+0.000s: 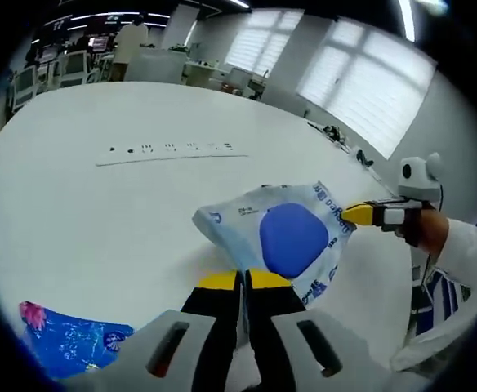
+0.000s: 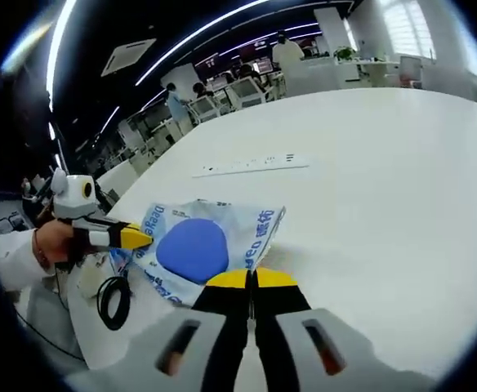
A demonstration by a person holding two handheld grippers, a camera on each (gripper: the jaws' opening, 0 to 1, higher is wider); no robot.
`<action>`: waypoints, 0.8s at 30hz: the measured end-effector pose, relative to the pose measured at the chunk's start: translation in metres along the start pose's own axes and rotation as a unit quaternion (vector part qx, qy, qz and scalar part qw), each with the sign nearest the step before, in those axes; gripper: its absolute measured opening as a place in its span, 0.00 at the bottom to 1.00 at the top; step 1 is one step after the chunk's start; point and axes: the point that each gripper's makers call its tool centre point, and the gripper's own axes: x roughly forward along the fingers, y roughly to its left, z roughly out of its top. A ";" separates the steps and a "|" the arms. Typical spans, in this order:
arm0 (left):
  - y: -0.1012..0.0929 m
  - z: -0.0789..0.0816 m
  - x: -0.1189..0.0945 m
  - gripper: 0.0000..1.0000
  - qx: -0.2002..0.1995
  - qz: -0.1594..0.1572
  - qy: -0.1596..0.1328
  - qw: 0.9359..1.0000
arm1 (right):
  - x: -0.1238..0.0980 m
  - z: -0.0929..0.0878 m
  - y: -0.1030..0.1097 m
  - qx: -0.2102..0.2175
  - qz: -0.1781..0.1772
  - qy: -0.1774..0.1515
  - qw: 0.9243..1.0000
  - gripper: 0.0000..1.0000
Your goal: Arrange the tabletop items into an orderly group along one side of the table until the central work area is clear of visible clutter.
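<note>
A white and blue printed plastic bag [image 1: 296,237] with a round blue patch is stretched over the white table [image 1: 100,204]. My left gripper [image 1: 244,279] is shut on its near edge. From the right, my right gripper [image 1: 349,215], held by a hand in a white sleeve, pinches the bag's far corner. In the right gripper view the same bag [image 2: 193,245] lies ahead. There my right gripper [image 2: 253,278] is shut on its edge. The left gripper [image 2: 144,239] grips the opposite side from the left.
A row of sockets [image 1: 169,149] is set into the table beyond the bag, also seen as a socket strip [image 2: 251,166]. A blue packet with a pink flower [image 1: 71,339] lies at the near left. A black cable coil [image 2: 112,300] sits by the table edge. People and chairs stand far behind.
</note>
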 end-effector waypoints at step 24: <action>0.010 -0.013 0.018 0.01 -0.017 0.011 0.024 0.999 | 0.008 -0.015 -0.009 0.024 -0.002 0.009 1.000 0.00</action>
